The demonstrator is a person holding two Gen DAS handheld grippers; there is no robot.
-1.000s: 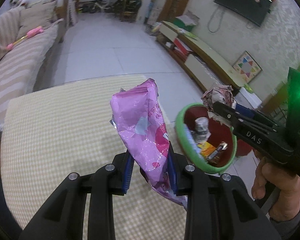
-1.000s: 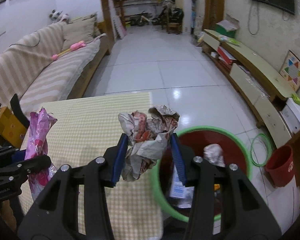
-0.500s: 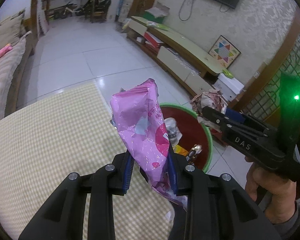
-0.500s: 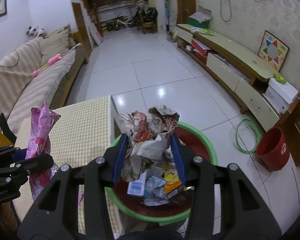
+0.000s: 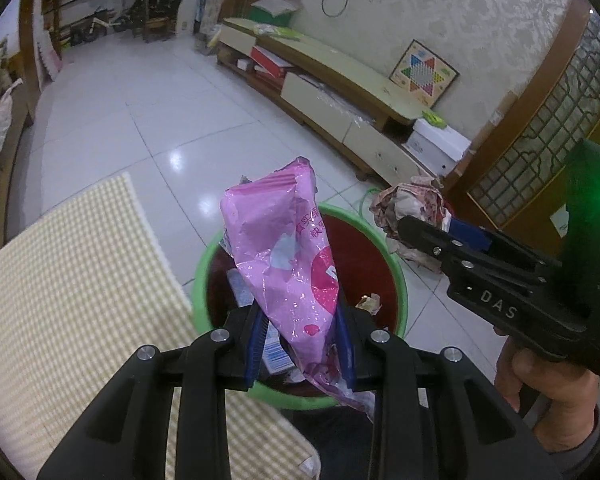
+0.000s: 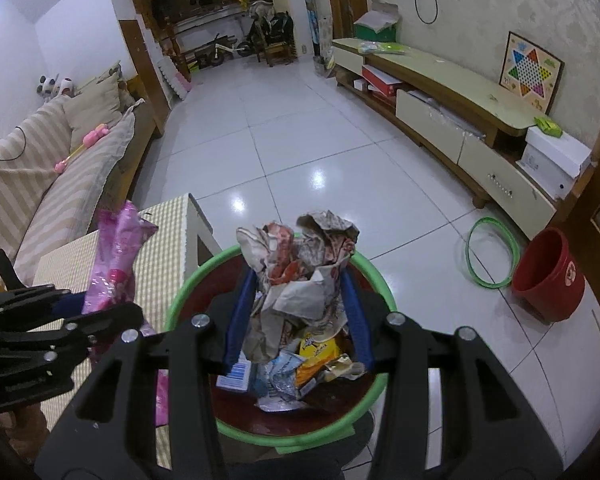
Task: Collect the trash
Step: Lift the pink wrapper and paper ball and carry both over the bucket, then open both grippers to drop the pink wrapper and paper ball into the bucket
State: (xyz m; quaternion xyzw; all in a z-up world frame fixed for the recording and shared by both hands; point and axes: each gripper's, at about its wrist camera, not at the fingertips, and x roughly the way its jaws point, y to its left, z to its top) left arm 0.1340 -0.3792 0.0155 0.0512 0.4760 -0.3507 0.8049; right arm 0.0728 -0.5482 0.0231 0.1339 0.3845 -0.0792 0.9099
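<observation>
My left gripper (image 5: 300, 344) is shut on a crinkled pink plastic wrapper (image 5: 288, 248), held upright over the near rim of a green-rimmed, dark red trash bin (image 5: 400, 280). My right gripper (image 6: 296, 320) is shut on a crumpled wad of brown and red printed paper (image 6: 300, 276), hanging above the bin (image 6: 374, 270), which holds several wrappers and cartons. In the left wrist view the right gripper (image 5: 404, 228) with its paper wad (image 5: 412, 204) sits at the bin's right side. The pink wrapper (image 6: 116, 260) shows left in the right wrist view.
A table with a yellow checked cloth (image 5: 80, 300) stands left of the bin. A red bucket (image 6: 548, 276) and a green hoop (image 6: 494, 252) lie on the white tile floor to the right. A low TV cabinet (image 6: 460, 108) lines the right wall; a striped sofa (image 6: 32, 184) is left.
Both grippers have swung rightward off the table, each still clamped on its trash. The bin has come from the right side to directly beneath them.
</observation>
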